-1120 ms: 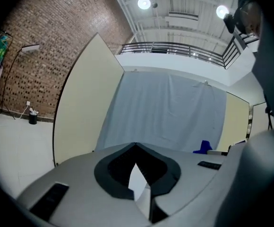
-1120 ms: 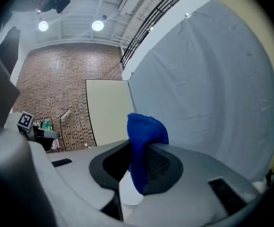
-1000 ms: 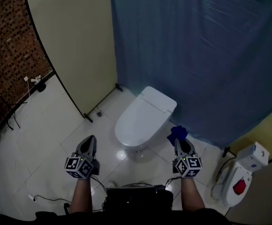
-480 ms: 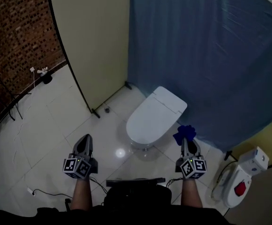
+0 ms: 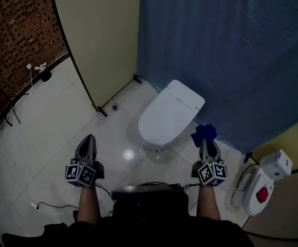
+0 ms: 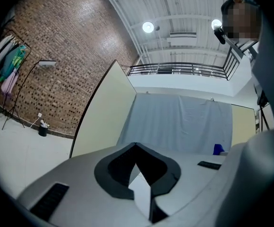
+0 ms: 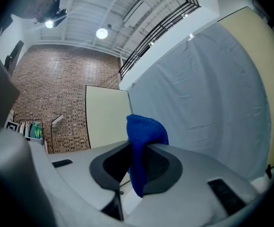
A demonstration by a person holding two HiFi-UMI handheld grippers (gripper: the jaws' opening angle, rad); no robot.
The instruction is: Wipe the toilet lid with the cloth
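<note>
While the right tool (image 5: 206, 144) grips the cloth (image 5: 204, 133), tips hidden, the left tool (image 5: 89, 139) is clenched.

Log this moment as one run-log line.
left gripper: shut, empty | right gripper: shut on blue cloth | toilet lid: down, cloth not yet on it | stage: pre-wipe

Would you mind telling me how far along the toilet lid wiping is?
Done: the blue cloth is pinched in the right gripper. In hand: both grippers hang short of the toilet, the left gripper shut and empty. Left: all the wiping; the cloth is not yet on the closed toilet lid.
</note>
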